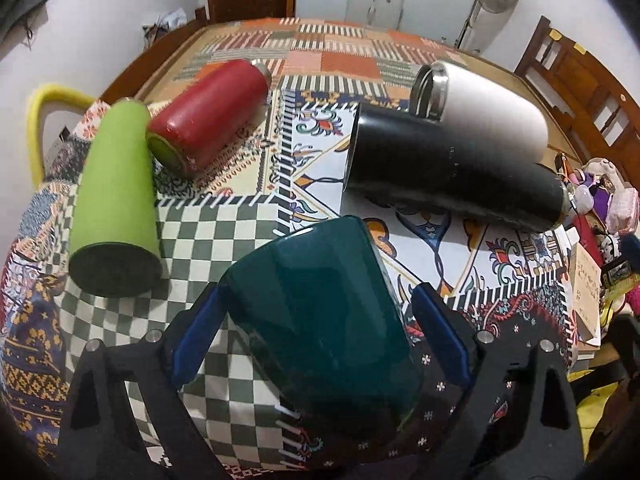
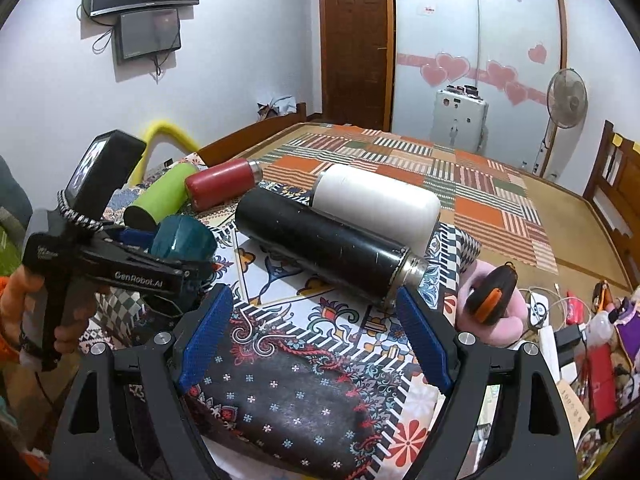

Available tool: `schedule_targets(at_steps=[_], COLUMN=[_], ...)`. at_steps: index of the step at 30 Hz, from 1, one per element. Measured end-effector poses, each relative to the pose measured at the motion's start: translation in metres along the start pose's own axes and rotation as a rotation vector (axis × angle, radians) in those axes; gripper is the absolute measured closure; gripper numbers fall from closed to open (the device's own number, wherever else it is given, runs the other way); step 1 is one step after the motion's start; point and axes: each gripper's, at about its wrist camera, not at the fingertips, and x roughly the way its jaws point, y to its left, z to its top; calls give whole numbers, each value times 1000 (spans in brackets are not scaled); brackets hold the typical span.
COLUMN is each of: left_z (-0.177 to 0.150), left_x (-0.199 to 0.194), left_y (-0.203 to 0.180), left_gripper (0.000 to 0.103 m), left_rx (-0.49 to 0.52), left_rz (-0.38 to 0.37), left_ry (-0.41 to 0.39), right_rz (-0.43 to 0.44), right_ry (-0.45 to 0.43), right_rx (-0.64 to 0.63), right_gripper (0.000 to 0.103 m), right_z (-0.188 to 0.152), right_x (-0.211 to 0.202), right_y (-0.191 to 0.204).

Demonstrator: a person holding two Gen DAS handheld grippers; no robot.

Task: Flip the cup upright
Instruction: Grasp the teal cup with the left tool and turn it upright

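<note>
A dark teal cup (image 1: 324,312) lies tilted on the patterned cloth, base toward the far side, between the blue fingers of my left gripper (image 1: 320,304). The left finger touches its side; a small gap shows at the right finger. The jaws stand wide around it. In the right wrist view the teal cup (image 2: 182,238) sits in the left gripper (image 2: 120,264), held by a hand. My right gripper (image 2: 312,308) is open and empty over the cloth, near the black flask's (image 2: 324,248) neck.
A green bottle (image 1: 116,196), a red bottle (image 1: 208,116), a black flask (image 1: 448,172) and a white flask (image 1: 488,108) lie on their sides on the table. Clutter (image 1: 600,216) fills the right edge. A pink item with an orange-black gadget (image 2: 492,300) lies at the right.
</note>
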Motion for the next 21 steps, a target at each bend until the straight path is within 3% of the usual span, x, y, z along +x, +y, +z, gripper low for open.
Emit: schedule_targets(at_steps=[2,12,21], left_z=[3,8,-8], left_x=[4,7,-34], left_y=[0,2,-1], left_gripper=[19,23,24], left_rx=[4,46,130], left_rz=[6,-46,-73], left_ry=[18,-2,-131], right_rz=[0,8,24], right_ry=[1,4,2], right_rx=[-4,-11,9], right_gripper=[21,21,22], right_z=[-2,-3,0], right_x=[1,6,8], right_y=[0,2,-1])
